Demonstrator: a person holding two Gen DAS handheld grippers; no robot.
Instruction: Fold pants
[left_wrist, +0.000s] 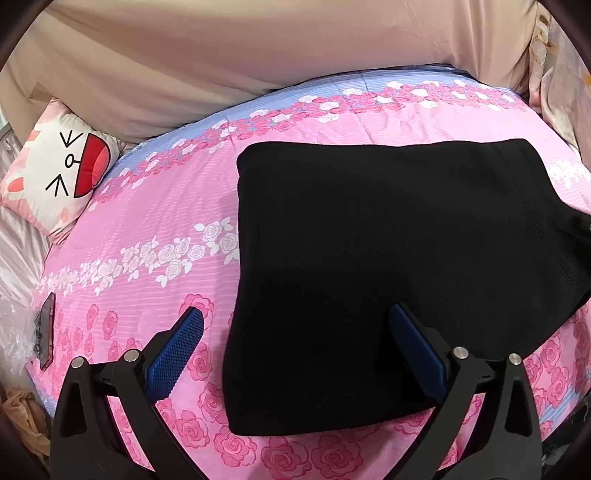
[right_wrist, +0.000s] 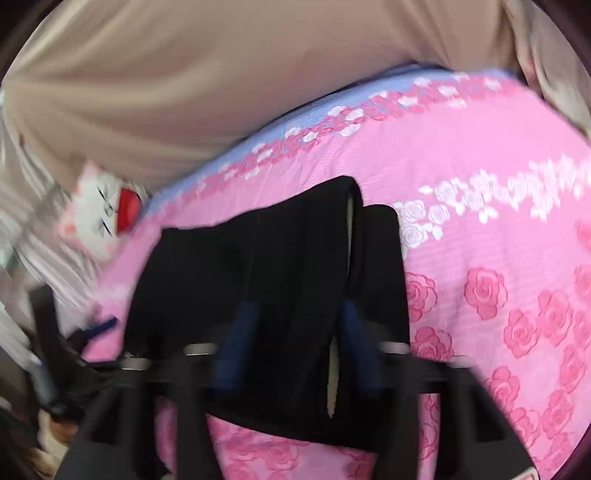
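Black pants (left_wrist: 369, 266) lie folded into a thick block on the pink rose bedspread (left_wrist: 147, 229). My left gripper (left_wrist: 295, 332) is open, one blue pad over the bedspread, the other over the pants' near left part; it holds nothing. In the blurred right wrist view my right gripper (right_wrist: 291, 325) has its blue pads (right_wrist: 236, 332) closed around a bunched fold of the pants (right_wrist: 295, 277), at their waistband end, lifted slightly off the bed.
A cat-face cushion (left_wrist: 62, 177) lies at the bed's left. A phone (left_wrist: 47, 336) rests at the bedspread's left edge beside crinkled plastic (left_wrist: 14, 332). A beige sheet (left_wrist: 221, 62) covers the far side. My left gripper shows at the left in the right wrist view (right_wrist: 92, 328).
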